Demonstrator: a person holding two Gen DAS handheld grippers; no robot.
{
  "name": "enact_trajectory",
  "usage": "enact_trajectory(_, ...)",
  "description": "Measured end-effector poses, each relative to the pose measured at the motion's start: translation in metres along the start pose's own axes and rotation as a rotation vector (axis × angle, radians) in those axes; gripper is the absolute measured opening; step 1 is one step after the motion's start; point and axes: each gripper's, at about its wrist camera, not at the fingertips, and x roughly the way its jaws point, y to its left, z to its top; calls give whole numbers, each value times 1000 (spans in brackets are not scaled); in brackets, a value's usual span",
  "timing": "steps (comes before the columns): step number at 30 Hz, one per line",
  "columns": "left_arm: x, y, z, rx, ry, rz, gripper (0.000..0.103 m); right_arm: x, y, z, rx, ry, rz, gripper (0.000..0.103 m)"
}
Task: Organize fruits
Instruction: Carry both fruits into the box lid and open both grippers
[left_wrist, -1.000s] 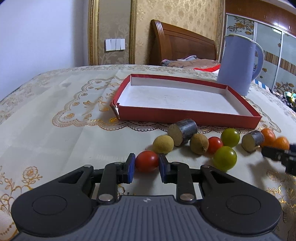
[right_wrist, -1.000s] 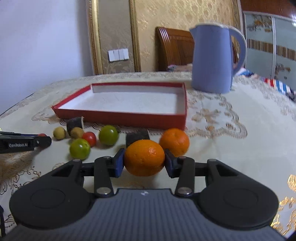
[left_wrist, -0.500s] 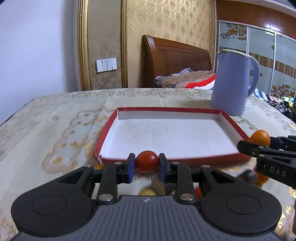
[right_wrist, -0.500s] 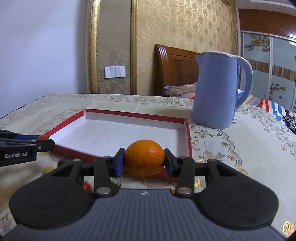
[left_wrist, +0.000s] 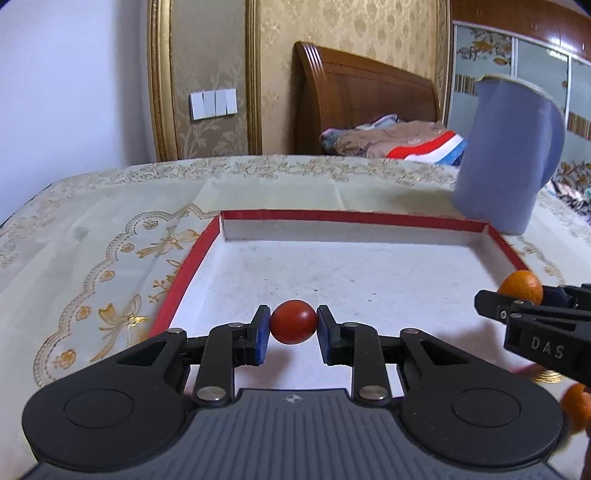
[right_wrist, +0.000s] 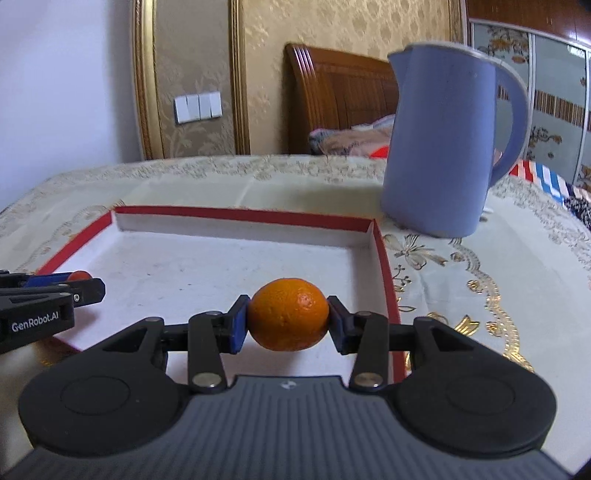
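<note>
**Both fruits over the tray**

You did best to lower each fruit close to the red tray's (left_wrist: 369, 218) white floor, well apart, before releasing. Your left claw (left_wrist: 293, 326) was clenched on the small red fruit (left_wrist: 293, 322); your right claw (right_wrist: 288, 319) gripped the orange (right_wrist: 288, 314), both hanging above the tray's near edge.

Red cherry tomato (left_wrist: 293, 322); orange mandarin (right_wrist: 288, 314); tray (right_wrist: 384, 266) red outside, white inside; lavender-blue kettle (right_wrist: 439, 147); cream tablecloth (left_wrist: 92, 266) with gold floral embroidery; blue gripper pads (left_wrist: 261, 338).
</note>
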Motion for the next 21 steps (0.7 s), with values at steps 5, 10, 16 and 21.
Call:
enact_trajectory(5,22,3,3,-11,42,-24,26,15,-2,1,15,25,-10,42)
enact_trajectory(10,30,5,4,-9,41,-17,26,25,-2,0,11,43,-18,42)
enact_trajectory(16,34,4,4,-4,34,-8,26,27,-3,3,19,49,-17,42)
enact_trajectory(21,33,5,4,-8,32,-12,26,29,-5,3,28,56,-10,42)
